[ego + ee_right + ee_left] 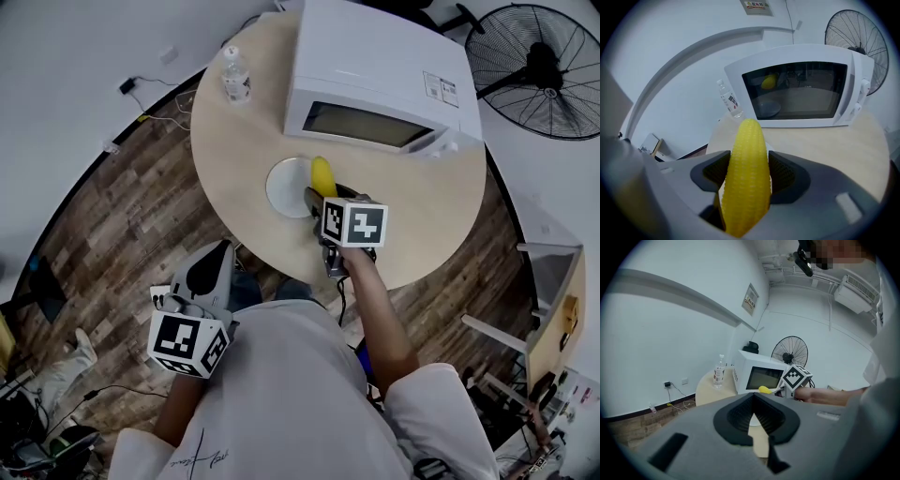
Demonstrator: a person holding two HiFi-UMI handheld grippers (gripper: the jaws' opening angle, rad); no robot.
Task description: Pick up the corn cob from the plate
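Observation:
A yellow corn cob [747, 173] stands between the jaws of my right gripper [747, 176], which is shut on it. In the head view the corn cob [322, 175] sticks out past the right gripper [322, 197] over the right rim of the white plate [284, 187] on the round table. The left gripper [214, 267] hangs off the table near the person's body, jaws closed together with nothing in them. From the left gripper [754, 420] view the corn cob [764, 390] shows small and far.
A white microwave [375, 80] stands at the back of the round wooden table [234, 159], door closed. A clear water bottle [235, 75] is at the table's far left. A black floor fan [539, 70] stands behind on the right.

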